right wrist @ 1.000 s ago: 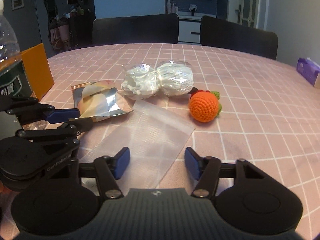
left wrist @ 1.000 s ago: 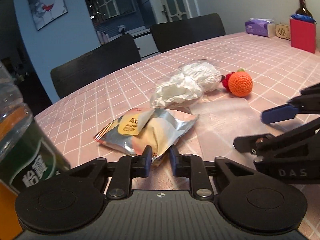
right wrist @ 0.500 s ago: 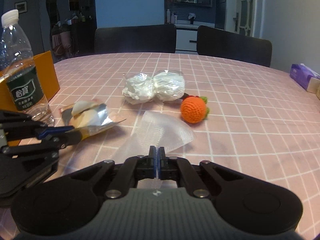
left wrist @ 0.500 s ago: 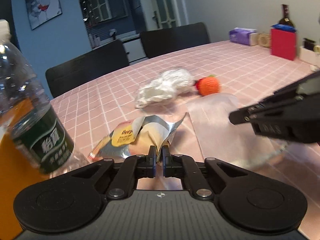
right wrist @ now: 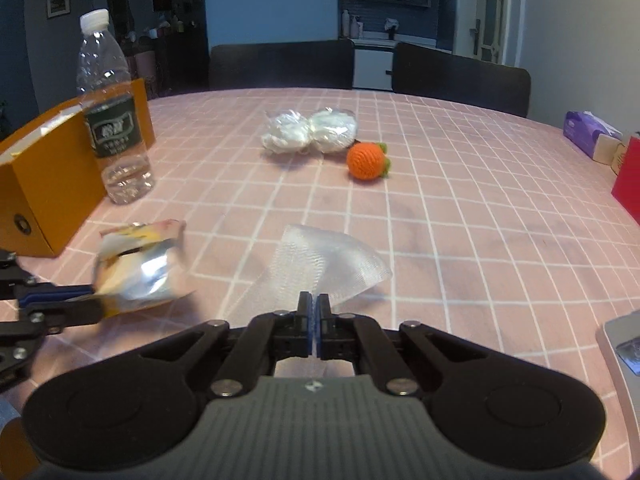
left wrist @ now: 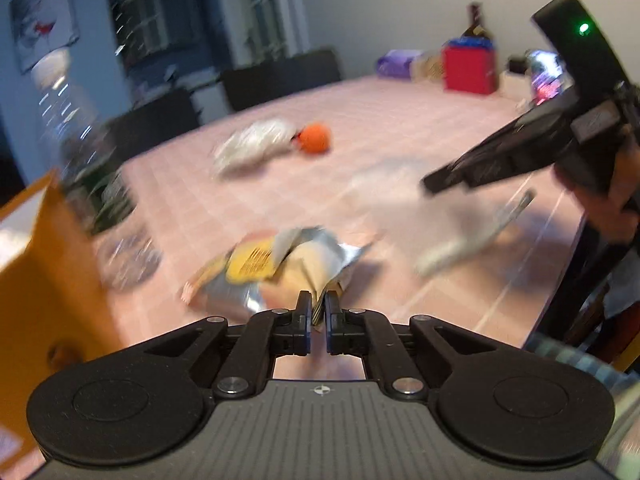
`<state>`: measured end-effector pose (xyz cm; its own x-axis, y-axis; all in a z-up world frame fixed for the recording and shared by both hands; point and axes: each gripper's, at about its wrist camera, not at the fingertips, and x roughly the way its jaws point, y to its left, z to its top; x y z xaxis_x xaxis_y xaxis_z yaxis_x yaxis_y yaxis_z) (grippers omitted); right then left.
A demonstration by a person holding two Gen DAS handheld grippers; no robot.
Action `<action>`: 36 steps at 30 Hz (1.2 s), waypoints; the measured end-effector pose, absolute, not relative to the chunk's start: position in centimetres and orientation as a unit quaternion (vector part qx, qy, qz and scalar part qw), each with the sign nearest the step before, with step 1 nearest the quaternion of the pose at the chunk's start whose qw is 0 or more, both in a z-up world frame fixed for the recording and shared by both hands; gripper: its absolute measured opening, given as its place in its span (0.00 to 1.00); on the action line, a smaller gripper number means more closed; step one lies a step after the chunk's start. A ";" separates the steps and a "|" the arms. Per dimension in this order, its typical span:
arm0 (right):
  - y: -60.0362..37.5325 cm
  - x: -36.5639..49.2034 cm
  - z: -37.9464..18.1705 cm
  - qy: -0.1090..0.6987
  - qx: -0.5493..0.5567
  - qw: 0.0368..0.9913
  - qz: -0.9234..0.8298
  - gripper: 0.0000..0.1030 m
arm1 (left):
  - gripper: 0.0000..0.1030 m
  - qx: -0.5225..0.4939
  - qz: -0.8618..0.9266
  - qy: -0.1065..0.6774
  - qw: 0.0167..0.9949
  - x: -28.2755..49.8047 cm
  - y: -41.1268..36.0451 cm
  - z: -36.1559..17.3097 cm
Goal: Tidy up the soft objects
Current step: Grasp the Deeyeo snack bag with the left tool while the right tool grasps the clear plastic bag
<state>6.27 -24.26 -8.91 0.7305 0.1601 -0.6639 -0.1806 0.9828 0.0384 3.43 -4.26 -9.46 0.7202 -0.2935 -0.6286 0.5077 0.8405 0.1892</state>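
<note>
Since a second ago both grippers have been closing and pulling back toward the near edge of the pink checked tablecloth (right wrist: 460, 200): the right gripper (right wrist: 313, 312), wide open then, is now pinching the near edge of the clear textured plastic bag (right wrist: 328, 264) at lower centre of the right wrist view, and the left gripper (left wrist: 316, 312) is clamping the crinkled silver-and-yellow foil snack packet (left wrist: 280, 268), which is lifting off the cloth at lower centre of its blurred view.

The sorting appears to be only starting. Both pieces are being held, but nothing is sitting inside the bag yet. The packet is showing at lower left of the right wrist view, beside the bag and apart from it. Two clear-wrapped white soft bundles (right wrist: 308, 134) and the orange crocheted ball with green leaves (right wrist: 366, 160) are lying untouched at upper centre, the ball just beside the bundles.

At upper left, a clear plastic water bottle with a green label (right wrist: 114, 128) is standing against an orange cardboard box (right wrist: 48, 184), close to the left gripper's path. A purple tissue pack (right wrist: 588, 132) and a red box (right wrist: 628, 184) are sitting at the right edge, well clear.
</note>
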 end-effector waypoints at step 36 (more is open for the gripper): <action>-19.2 5.8 -11.5 0.356 -0.031 0.925 0.132 0.97 | 1.00 -0.035 -0.044 0.369 0.928 10.2 -2.8 -11.3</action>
<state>5.82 -19.18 -11.49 0.7115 0.2216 -0.6668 -0.2656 0.9634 0.0368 10.17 -2.81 -11.33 0.7239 -0.1067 -0.6816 0.0552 0.9938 -0.0969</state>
